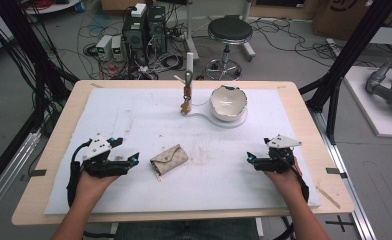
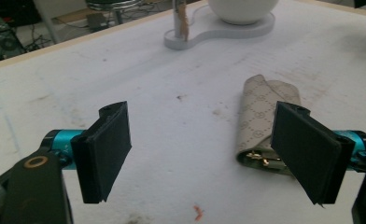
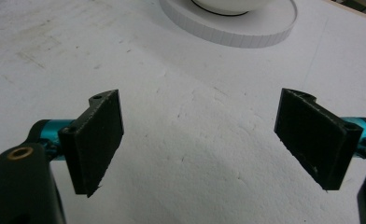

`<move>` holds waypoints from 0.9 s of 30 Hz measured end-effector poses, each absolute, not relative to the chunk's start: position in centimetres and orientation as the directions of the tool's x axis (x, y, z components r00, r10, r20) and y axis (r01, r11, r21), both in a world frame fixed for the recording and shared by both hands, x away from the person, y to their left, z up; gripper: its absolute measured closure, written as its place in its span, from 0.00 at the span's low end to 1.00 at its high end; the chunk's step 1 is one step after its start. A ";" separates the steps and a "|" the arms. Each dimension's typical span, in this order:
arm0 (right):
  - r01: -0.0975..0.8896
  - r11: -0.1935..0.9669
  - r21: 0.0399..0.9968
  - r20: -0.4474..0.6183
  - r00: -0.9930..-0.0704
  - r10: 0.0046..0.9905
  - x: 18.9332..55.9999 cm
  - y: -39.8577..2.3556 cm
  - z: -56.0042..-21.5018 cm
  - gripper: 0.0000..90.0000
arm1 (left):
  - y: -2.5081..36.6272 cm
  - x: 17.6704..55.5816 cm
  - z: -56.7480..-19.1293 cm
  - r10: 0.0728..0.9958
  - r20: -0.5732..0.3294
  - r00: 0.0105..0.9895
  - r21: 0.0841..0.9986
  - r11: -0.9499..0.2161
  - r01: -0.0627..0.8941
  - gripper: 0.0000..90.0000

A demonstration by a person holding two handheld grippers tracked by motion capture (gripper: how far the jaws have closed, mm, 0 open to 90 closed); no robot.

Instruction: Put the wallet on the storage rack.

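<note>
Small beige pouch [image 1: 168, 159] with a repeating monogram print, envelope flap folded over, gold metal hardware showing at its near end in the left gripper view [image 2: 265, 126]. It lies flat on the white mat [image 1: 134, 120] of the worktop [image 1: 44, 150], tilted, near centre, at about 3 o'clock from the left gripper [image 1: 134, 159] and just beside its jaw tips, not touching. Left gripper released, jaws wide apart, nothing between them [image 2: 209, 154]. Right gripper [image 1: 249, 158] at 3 o'clock from the pouch, well apart, also released and holding nothing [image 3: 200, 140]. White bowl [image 1: 228, 102] at 1 o'clock from the pouch, sits on a white base [image 1: 219, 121]; inside looks pale with dark flecks, contents cannot be told. A small upright post [image 1: 187, 92] stands on the base's narrow end, at 9 o'clock from the bowl.
</note>
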State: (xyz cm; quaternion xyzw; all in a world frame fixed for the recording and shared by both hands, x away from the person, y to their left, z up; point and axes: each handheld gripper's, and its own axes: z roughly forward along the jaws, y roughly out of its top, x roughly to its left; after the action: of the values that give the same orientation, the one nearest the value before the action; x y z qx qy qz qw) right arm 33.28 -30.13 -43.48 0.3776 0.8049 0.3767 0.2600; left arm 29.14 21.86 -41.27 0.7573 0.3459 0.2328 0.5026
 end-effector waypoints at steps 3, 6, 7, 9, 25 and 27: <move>0.413 0.432 0.802 -0.133 -0.581 0.803 33.1 -30.2 -43.5 0.17 | 21.1 29.5 -41.6 0.727 -0.013 0.687 0.911 -0.275 0.308 0.22; 0.415 0.437 0.798 -0.133 -0.587 0.799 32.9 -30.3 -43.6 0.17 | 20.4 30.0 -41.9 0.712 -0.036 0.702 0.905 -0.275 0.325 0.22; 0.414 0.438 0.798 -0.132 -0.589 0.797 32.8 -30.3 -43.6 0.17 | 20.1 30.1 -42.0 0.705 -0.042 0.708 0.903 -0.276 0.328 0.22; 0.413 0.438 0.798 -0.134 -0.588 0.798 32.6 -30.4 -43.6 0.18 | 19.6 30.3 -42.1 0.693 -0.041 0.720 0.901 -0.286 0.326 0.22; 0.414 0.452 0.790 -0.145 -0.590 0.794 31.9 -30.8 -43.8 0.17 | 16.4 31.7 -43.5 0.621 -0.040 0.783 0.862 -0.375 0.341 0.20; 0.420 0.447 0.790 -0.139 -0.586 0.798 31.8 -30.9 -43.8 0.17 | 16.0 31.8 -43.6 0.612 -0.040 0.790 0.856 -0.387 0.343 0.20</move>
State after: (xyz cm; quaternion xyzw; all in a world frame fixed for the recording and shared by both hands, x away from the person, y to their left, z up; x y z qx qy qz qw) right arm 31.83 -30.94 -43.77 0.3754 0.8109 0.3684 0.2565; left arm 31.76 16.02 -43.65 0.8203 0.2913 0.1428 0.4711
